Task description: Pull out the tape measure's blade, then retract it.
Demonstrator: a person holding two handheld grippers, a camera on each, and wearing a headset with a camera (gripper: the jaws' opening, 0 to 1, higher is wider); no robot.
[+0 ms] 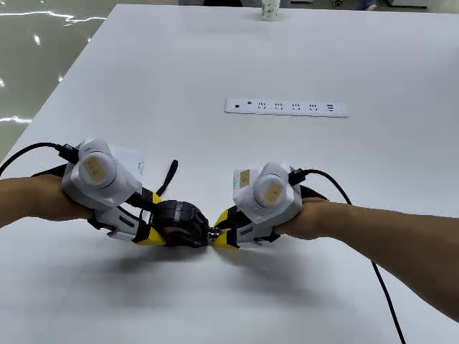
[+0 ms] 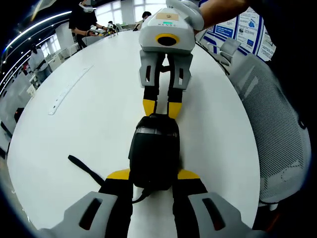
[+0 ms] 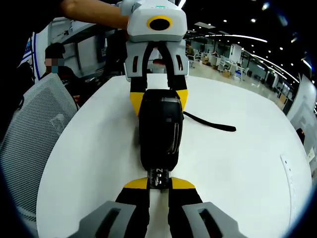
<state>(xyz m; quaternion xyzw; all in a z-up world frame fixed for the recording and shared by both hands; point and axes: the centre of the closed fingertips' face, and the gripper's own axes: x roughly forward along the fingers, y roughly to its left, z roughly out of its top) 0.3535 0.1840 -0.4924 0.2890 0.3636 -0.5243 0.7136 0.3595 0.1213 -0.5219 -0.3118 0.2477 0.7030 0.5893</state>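
A black tape measure [image 1: 179, 223] rests on the white table [image 1: 287, 57] between the two grippers. My left gripper [image 1: 152, 235] is shut on its case [image 2: 154, 151], yellow fingertips [image 2: 119, 174] clamping both sides. My right gripper [image 1: 219, 236] faces it from the right and is shut on the blade's end hook [image 3: 159, 177], right at the case mouth [image 3: 159, 134]. The blade is hardly drawn out. The measure's black wrist strap [image 1: 168, 177] trails away on the table [image 3: 213, 124].
A white power strip [image 1: 285, 107] lies flat further back in the middle of the table. A small cup [image 1: 270, 9] stands at the far edge. Black cables [image 1: 380, 279] run from both grippers. Mesh chairs [image 2: 277, 114] stand beside the table.
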